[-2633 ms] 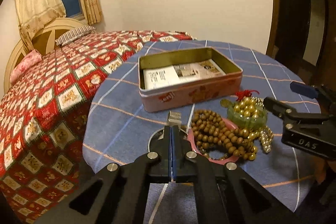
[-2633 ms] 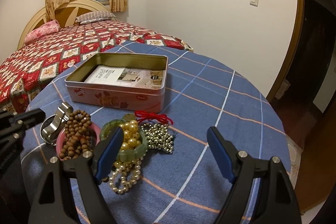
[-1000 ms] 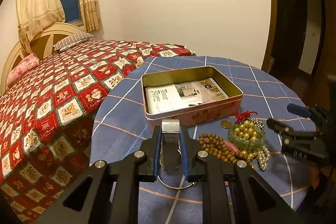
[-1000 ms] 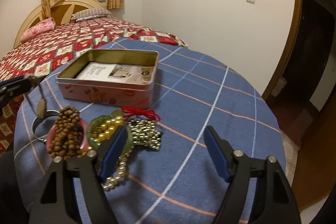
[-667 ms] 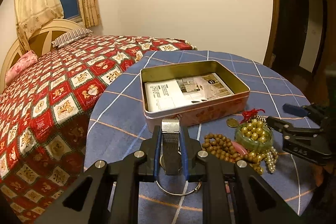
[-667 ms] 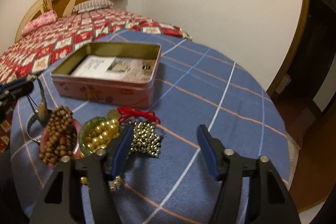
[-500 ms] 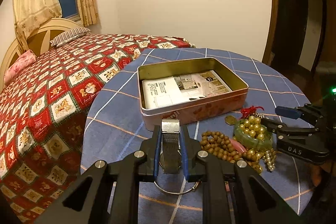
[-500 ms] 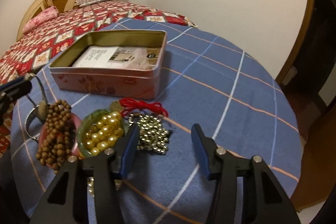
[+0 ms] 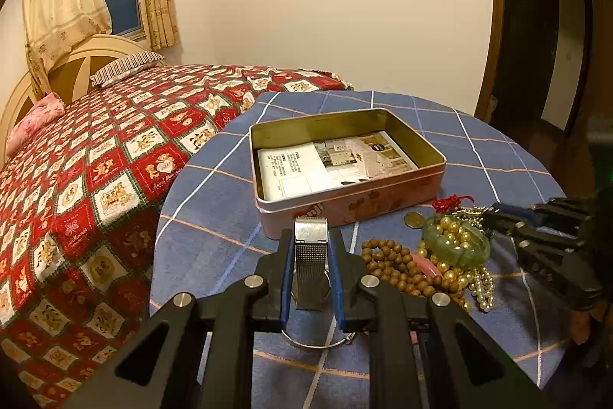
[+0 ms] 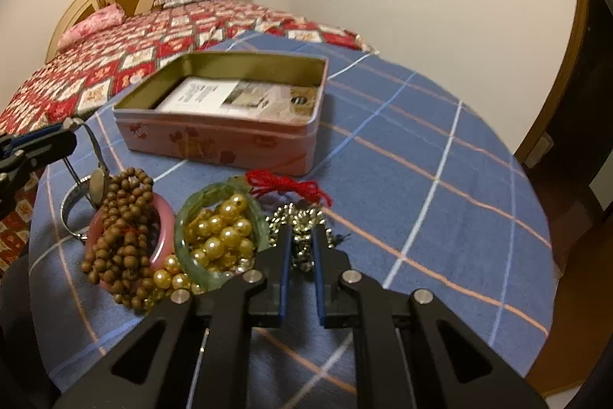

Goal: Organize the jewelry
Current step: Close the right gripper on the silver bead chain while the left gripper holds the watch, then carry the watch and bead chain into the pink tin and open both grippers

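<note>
My left gripper [image 9: 310, 244] is shut on a silver mesh watch strap [image 9: 310, 255], held above the blue checked tablecloth in front of the pink tin [image 9: 345, 194]. In the right wrist view the watch [image 10: 95, 179] dangles from it at the left. My right gripper [image 10: 300, 236] has its jaws closing tight on the silver bead chain [image 10: 299, 217], which sits pinched between the pads. Beside it lie a green bangle [image 10: 184, 217] filled with gold pearls [image 10: 222, 229], a red cord [image 10: 287, 184], brown wooden beads [image 10: 122, 217] and a pink bangle [image 10: 164, 217].
The open tin [image 10: 214, 140] holds a printed leaflet. A thin silver ring [image 9: 314, 344] lies under my left gripper. A coin [image 9: 413, 217] rests by the tin. A bed [image 9: 95, 160] with a red quilt borders the table's left; a dark doorway is right.
The right gripper's jaws went from wide apart to nearly together around the silver bead chain, dipping toward it. The left gripper lifted the watch earlier and now holds still.
</note>
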`<state>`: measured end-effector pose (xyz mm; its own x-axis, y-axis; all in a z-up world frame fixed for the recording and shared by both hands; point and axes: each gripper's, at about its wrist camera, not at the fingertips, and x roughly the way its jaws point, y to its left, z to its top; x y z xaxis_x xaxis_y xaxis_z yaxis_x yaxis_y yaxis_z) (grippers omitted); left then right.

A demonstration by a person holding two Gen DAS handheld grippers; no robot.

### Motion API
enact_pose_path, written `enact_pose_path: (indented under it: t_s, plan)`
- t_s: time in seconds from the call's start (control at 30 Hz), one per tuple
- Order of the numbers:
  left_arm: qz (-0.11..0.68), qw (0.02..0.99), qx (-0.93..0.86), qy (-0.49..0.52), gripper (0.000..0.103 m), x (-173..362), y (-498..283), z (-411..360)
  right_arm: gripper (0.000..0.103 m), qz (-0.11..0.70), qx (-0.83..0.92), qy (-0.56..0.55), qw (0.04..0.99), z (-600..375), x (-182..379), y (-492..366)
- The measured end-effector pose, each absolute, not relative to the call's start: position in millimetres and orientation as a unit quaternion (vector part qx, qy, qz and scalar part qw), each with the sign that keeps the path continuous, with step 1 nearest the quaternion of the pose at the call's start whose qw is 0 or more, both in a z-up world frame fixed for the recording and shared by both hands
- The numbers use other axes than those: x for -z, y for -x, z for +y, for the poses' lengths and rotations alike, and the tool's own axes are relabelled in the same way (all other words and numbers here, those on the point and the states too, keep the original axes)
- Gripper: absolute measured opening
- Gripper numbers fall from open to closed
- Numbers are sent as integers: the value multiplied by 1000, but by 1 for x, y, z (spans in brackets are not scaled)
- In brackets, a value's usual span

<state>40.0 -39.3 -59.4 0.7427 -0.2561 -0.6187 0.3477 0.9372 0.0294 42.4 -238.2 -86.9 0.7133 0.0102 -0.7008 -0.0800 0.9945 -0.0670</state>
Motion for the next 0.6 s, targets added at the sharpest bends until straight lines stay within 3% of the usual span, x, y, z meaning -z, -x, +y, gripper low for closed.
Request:
enact_pose_path:
  t_s: [0.6]
  plan:
    - [280, 943, 154, -87, 17, 11, -62, -41, 12, 286, -18, 98, 953, -227, 11, -41]
